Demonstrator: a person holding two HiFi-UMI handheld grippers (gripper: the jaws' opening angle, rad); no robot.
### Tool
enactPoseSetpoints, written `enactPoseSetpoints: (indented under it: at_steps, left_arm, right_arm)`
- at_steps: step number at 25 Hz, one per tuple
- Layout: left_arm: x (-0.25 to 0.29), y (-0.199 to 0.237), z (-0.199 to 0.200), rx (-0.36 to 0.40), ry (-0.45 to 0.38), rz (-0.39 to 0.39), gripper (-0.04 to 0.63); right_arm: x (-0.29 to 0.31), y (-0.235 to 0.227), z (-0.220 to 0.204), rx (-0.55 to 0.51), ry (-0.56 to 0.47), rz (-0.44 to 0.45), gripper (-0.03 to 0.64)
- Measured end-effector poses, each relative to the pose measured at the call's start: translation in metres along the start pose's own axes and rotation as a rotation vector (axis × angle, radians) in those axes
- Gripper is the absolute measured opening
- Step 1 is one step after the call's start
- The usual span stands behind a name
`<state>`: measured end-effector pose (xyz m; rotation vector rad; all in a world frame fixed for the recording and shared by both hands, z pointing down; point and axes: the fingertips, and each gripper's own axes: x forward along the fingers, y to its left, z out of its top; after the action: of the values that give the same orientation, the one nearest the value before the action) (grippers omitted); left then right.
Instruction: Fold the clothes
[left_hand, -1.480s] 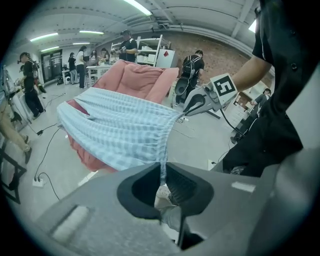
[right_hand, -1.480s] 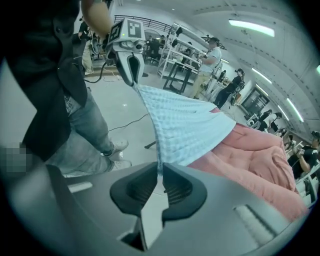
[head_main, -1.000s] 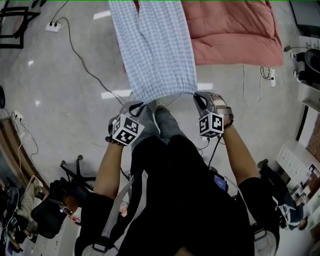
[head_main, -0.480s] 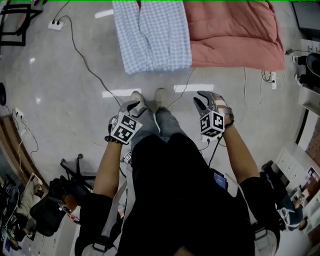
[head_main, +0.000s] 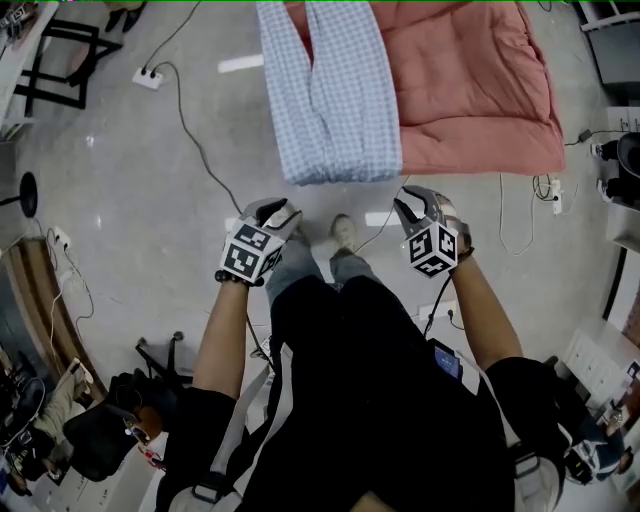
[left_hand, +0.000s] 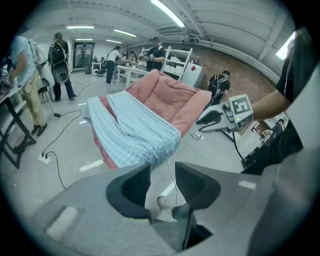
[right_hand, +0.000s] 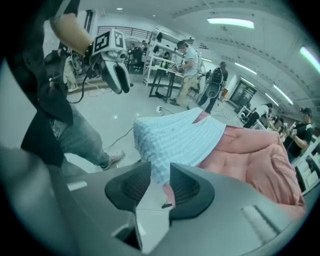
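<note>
Fingers (left_hand: 131, 189) of the left gripper (head_main: 278, 210) and right gripper (head_main: 412, 199) are parted slightly, just opened, with nothing held. Checked blue clothes (head_main: 330, 100) are laid on a pink quilt (head_main: 480, 90), just ahead of both grippers.

The checked garment (head_main: 330, 100) is thin woven cloth in pale blue and white, soft and matt, and the pink quilt (head_main: 470, 90) is padded, stitched fabric with a dull finish. The floor (head_main: 140, 200) is smooth, grey and glossy, mirroring the ceiling lights. My left gripper (left_hand: 162, 172) and right gripper (right_hand: 160, 172) look like matt grey plastic, with darker ribbed pads (left_hand: 135, 188) lining their jaws.
</note>
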<state>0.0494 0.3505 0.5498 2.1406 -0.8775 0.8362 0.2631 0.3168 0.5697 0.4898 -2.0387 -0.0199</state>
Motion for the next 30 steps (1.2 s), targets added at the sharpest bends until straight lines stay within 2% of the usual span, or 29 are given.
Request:
enactPoseSetpoints:
  at_steps: [5,9,17,20,26,30]
  left_arm:
    - [-0.034,0.054,0.01,-0.063,-0.075,0.009,0.155]
    - [-0.06,0.113,0.016,-0.066,-0.087,-0.002,0.141]
    - [-0.117,0.272,0.074,0.055,-0.078,-0.019,0.126]
    - [-0.14,0.315,0.091,0.088,-0.082,-0.027,0.126]
    - [-0.153,0.382,0.114,0.188,-0.067,-0.041,0.118]
    - [-0.148,0.4,0.138,0.206,-0.066,-0.088,0.118]
  right_arm:
    - [0.015,-0.006,0.051,0.223,-0.039,0.002,0.121]
    - [0.042,-0.019,0.104,0.271,-0.03,-0.026,0.119]
    - [0.121,-0.053,0.238,0.35,-0.042,-0.104,0.115]
    - [0.144,-0.07,0.286,0.374,-0.065,-0.14,0.114]
    - [0.18,-0.085,0.339,0.445,-0.081,-0.186,0.11]
    - [0.188,-0.097,0.348,0.488,-0.07,-0.216,0.107]
